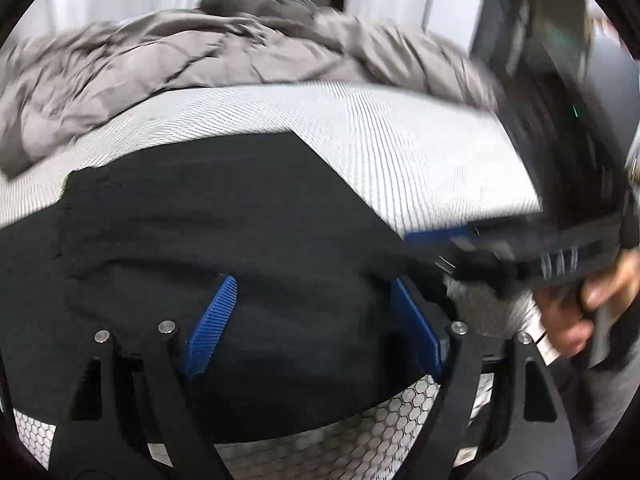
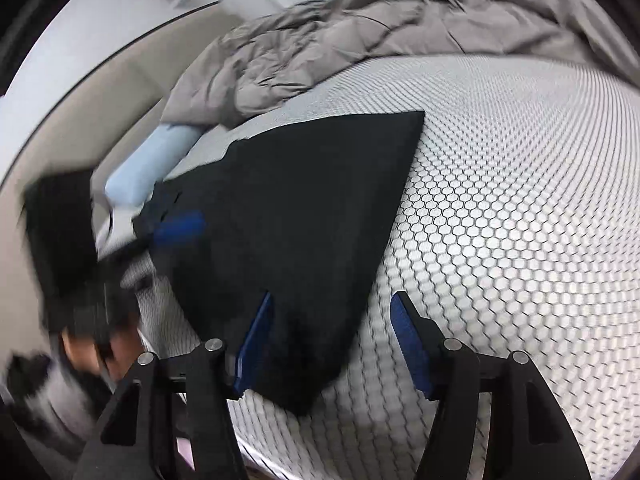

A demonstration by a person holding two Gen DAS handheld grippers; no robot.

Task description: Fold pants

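Black pants (image 2: 304, 208) folded into a flat, compact, roughly triangular packet with crisp edges, lying on the bed's hexagon-patterned mattress cover (image 2: 520, 216) near its front edge. Judged well along: main folds apparently made, nothing dangling loose; perhaps one last fold or a smoothing pass left, though layers under the dark cloth cannot be made out.

Left gripper (image 1: 312, 324) poised over the packet, blue fingers (image 1: 212, 320) spread wide with cloth beneath and between them, pressing on nothing. Right gripper (image 2: 332, 344) at the packet's near corner, fingers (image 2: 408, 344) moderately apart; one finger over the cloth edge, the other over bare mattress, no pinch visible. Seen blurred from the left wrist view, the right gripper held by a hand (image 1: 572, 316).

Surface: a bed, not a desk, white cover printed with small dark-outlined hexagons, taut and mostly bare around the packet. Behind it, a rumpled grey duvet (image 1: 200, 64) heaped across the far side. A pale blue pillow (image 2: 148, 168) at the bed's edge just beside the packet's far end. Beyond, light walls and what looks like white curtains, details smeared by blur.
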